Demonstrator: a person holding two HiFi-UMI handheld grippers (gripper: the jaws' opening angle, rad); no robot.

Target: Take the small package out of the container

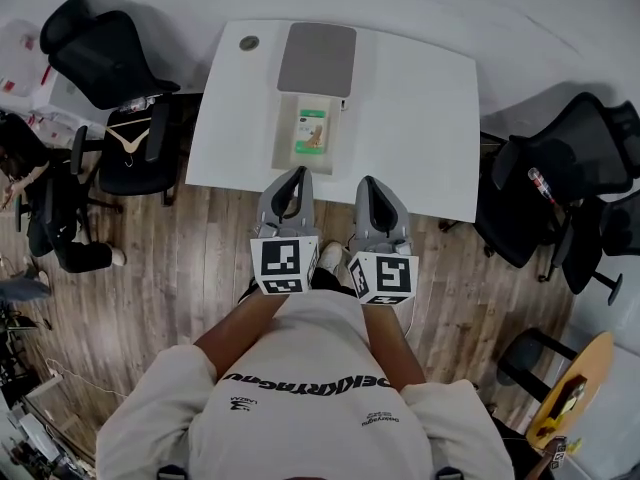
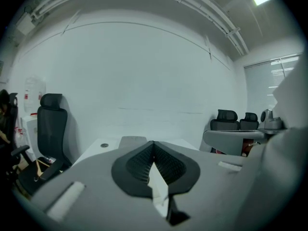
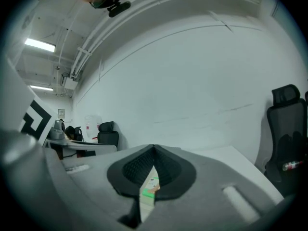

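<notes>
Held left gripper (image 1: pixel 296 174) and right gripper (image 1: pixel 368 183), jaws together and empty, near the container (image 1: pixel 285 140), seemingly poised to reach its small package (image 1: pixel 314 131).

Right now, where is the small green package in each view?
Head view: small package in the container, upper centre.
Left gripper view: not in it.
Right gripper view: small package, a green-and-white sliver, low centre.
Shared landmark: the white table, in all three.
</notes>
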